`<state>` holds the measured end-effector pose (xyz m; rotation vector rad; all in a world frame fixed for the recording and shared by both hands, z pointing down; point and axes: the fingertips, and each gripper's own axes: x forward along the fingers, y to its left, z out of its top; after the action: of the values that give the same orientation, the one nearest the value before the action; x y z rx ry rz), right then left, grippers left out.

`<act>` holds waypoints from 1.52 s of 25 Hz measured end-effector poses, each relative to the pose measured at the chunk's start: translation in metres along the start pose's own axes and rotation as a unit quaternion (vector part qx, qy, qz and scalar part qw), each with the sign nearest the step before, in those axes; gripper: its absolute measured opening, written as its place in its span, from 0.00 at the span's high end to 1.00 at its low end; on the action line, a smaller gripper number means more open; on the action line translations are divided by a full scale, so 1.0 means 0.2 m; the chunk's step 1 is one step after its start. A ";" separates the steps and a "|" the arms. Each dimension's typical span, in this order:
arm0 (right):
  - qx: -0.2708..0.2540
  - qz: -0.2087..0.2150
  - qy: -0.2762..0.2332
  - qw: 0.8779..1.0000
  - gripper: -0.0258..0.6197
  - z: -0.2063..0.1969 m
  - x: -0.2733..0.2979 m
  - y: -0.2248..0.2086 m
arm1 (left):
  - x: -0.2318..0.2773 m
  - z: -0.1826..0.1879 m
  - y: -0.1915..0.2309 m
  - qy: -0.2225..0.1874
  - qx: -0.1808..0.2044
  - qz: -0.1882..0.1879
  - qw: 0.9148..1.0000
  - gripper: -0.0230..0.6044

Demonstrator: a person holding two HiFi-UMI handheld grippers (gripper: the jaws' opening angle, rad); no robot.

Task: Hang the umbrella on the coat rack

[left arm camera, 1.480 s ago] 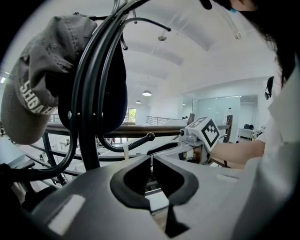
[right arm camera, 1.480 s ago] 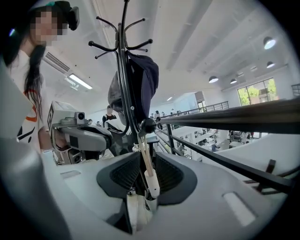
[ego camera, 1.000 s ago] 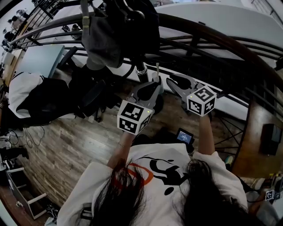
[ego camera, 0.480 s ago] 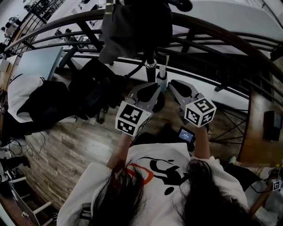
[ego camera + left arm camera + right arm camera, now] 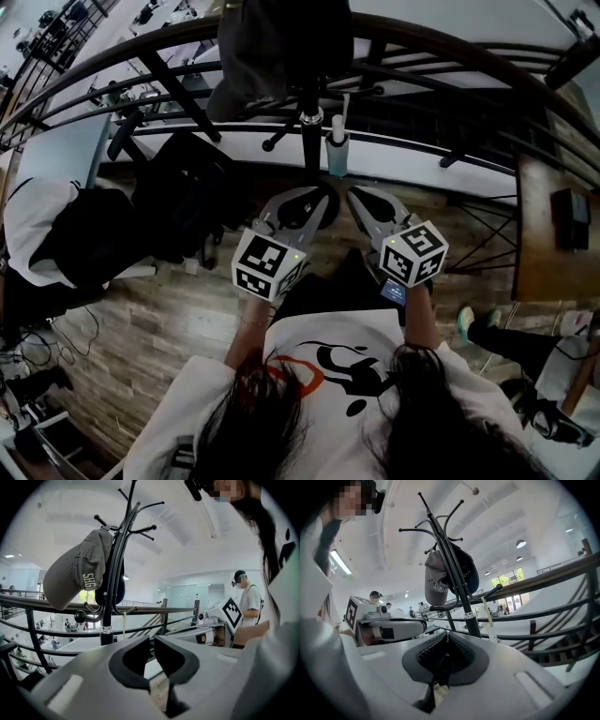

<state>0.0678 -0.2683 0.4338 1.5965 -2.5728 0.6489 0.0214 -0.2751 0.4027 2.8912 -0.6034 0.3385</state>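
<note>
The black coat rack [image 5: 309,141] stands by the railing, ahead of both grippers. A grey cap [image 5: 77,569] and a dark bag hang from its upper hooks. A small folded umbrella [image 5: 337,150], pale with a bluish body, hangs beside the pole from a lower hook; in the right gripper view the umbrella [image 5: 491,618] shows as a whitish strip. My left gripper [image 5: 323,192] is a little short of the pole, its jaws a narrow gap apart and empty. My right gripper [image 5: 354,194] has just been closing; its pads [image 5: 440,651] meet with nothing between them.
A curved dark railing [image 5: 450,84] runs behind the rack. A black bag [image 5: 187,197] and a white-and-black bundle [image 5: 37,206] sit to the left on the wooden floor. A wooden table [image 5: 544,234] is at the right. Another person [image 5: 246,602] stands further off.
Both grippers have drawn back from the coat rack toward my body. The right gripper's jaws have gone from wide apart to shut, empty. The umbrella stays hanging on the rack.
</note>
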 end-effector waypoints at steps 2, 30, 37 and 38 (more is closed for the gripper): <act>0.001 -0.007 0.005 1.000 0.92 -0.04 -0.06 0.03 | -0.01 -0.03 -0.04 0.001 -0.002 -0.007 1.000 0.91; -0.001 -0.013 -0.012 1.000 0.93 -0.38 -1.12 0.30 | -0.25 -0.18 -1.06 -0.015 0.003 0.023 1.000 0.91; 0.003 -0.001 -0.013 1.000 0.93 -0.52 -1.32 0.39 | -0.37 -0.30 -1.32 0.005 -0.007 0.048 0.999 0.91; 0.007 0.002 -0.013 1.000 0.93 -0.53 -1.34 0.40 | -0.38 -0.31 -1.35 0.009 -0.007 0.050 0.999 0.91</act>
<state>0.1043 0.0277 0.4365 1.6140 -2.5970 0.6534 0.0524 0.0097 0.4108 2.8474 -0.7472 0.3730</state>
